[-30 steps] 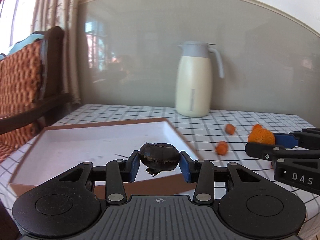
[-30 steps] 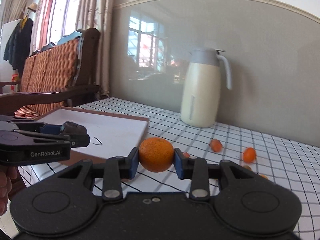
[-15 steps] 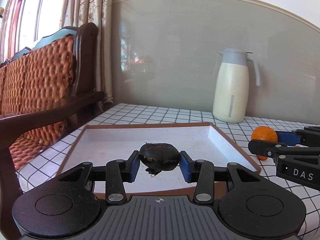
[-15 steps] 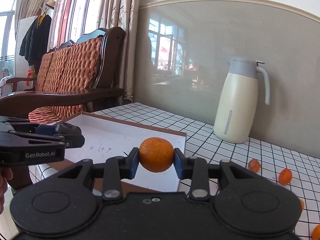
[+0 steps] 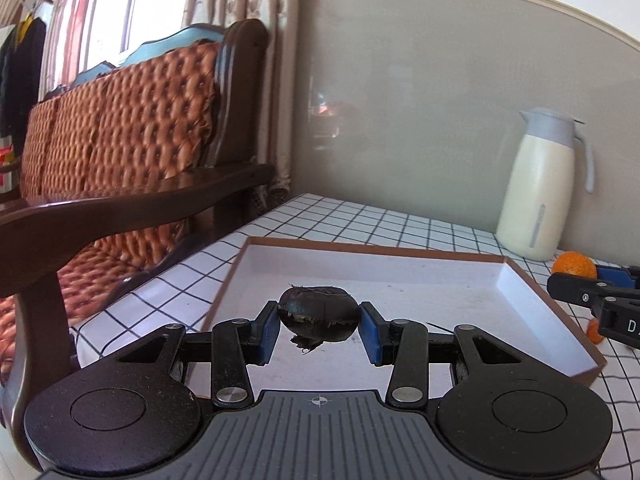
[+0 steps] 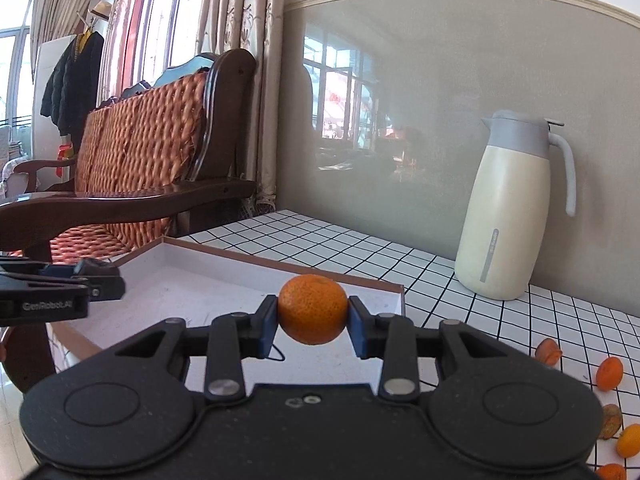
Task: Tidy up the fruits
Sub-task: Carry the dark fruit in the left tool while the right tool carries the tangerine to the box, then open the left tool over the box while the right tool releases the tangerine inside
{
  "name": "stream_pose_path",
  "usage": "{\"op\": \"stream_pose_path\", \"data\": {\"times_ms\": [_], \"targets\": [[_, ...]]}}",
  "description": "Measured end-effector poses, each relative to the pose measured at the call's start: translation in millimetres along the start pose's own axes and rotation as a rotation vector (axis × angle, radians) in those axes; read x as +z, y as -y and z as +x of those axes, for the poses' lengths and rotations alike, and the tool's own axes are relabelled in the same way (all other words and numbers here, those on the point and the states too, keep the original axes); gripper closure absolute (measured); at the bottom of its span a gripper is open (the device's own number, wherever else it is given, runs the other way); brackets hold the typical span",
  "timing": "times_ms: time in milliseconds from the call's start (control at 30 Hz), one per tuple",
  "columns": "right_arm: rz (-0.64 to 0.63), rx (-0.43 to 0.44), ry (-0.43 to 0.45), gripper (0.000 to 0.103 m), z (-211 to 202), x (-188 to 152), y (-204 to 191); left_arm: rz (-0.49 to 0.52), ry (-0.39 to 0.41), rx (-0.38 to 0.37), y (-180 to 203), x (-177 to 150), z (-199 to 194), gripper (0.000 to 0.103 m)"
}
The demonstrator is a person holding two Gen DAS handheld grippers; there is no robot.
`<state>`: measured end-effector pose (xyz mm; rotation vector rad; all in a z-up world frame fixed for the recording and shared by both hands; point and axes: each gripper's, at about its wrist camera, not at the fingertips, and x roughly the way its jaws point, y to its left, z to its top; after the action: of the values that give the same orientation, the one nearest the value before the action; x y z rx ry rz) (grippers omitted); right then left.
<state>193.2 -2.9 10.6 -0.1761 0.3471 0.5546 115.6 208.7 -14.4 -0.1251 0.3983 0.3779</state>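
Left wrist view: the left gripper (image 5: 319,330) is closed narrowly on a dark round fruit (image 5: 318,313), holding it above the near part of the white tray (image 5: 520,286) on the checked desk (image 5: 360,220). Right of the tray's near corner, the right gripper (image 6: 313,324) clamps an orange (image 6: 313,308) — narrow too — over the tray's edge.

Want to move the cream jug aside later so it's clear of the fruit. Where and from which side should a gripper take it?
Take the cream jug by its grey handle, coming from the jug's right in the right wrist view. The body looks too broad for the fingers; the handle is a thin upright loop standing clear of the body, with open tablecloth beside it.
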Motion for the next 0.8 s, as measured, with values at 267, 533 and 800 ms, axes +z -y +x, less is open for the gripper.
{"op": "stream_pose_path", "data": {"times_ms": [267,533,800], "targets": [[0.044,-0.021,-0.038,0.075,28.3,10.0,16.0,-0.002,0.002,0.039,-6.7,3.4,12.0,0.06],[0.043,-0.002,-0.062,0.075,50.8,16.2,12.2,-0.039,-0.003,0.078,-16.6,10.8,28.2,0.06],[0.07,0.014,-0.096,0.07,68.3,22.7,20.3,-0.035,0.007,0.088,-14.0,14.7,40.1,0.06]]}}
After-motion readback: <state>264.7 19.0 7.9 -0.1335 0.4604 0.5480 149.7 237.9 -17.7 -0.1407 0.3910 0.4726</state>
